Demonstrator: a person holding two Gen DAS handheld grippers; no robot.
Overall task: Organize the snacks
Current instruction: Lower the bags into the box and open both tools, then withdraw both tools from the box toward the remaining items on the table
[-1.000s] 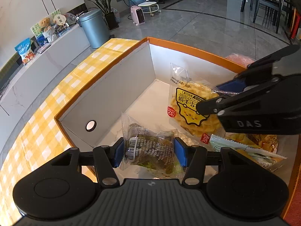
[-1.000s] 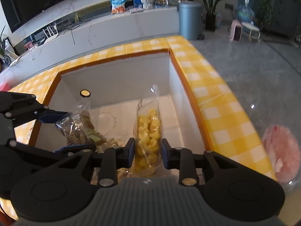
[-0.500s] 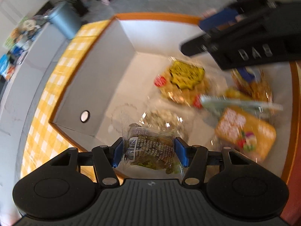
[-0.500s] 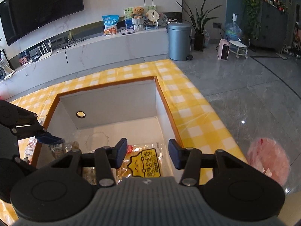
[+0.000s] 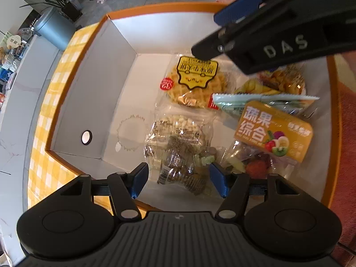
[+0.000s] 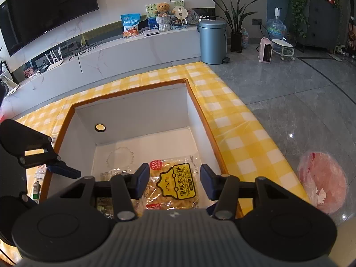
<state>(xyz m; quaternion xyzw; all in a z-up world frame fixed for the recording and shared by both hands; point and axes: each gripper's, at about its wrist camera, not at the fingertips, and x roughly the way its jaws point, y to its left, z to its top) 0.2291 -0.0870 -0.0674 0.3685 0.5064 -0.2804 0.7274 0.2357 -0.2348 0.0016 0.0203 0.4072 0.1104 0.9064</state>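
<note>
An orange-rimmed white box (image 5: 93, 84) holds several snack packs. The yellow waffle pack (image 5: 195, 80) lies flat on the box floor; it also shows in the right wrist view (image 6: 175, 187). A clear pack of dark biscuits (image 5: 182, 162) lies on another clear pack, just beyond my left gripper (image 5: 179, 179), which is open above it. An orange dried-fruit pack (image 5: 273, 131) lies to the right. My right gripper (image 6: 173, 181) is open and empty above the waffle pack; it also shows in the left wrist view (image 5: 224, 33).
The box (image 6: 133, 111) sits on a yellow checked tablecloth (image 6: 233, 129). A pink plastic bag (image 6: 322, 182) lies on the floor to the right. A grey bin (image 6: 212, 42) and a white counter (image 6: 133, 53) stand beyond the table.
My right gripper let go of the waffle pack, which now lies flat, and rose. My left gripper opened and the biscuit pack dropped into the box.
</note>
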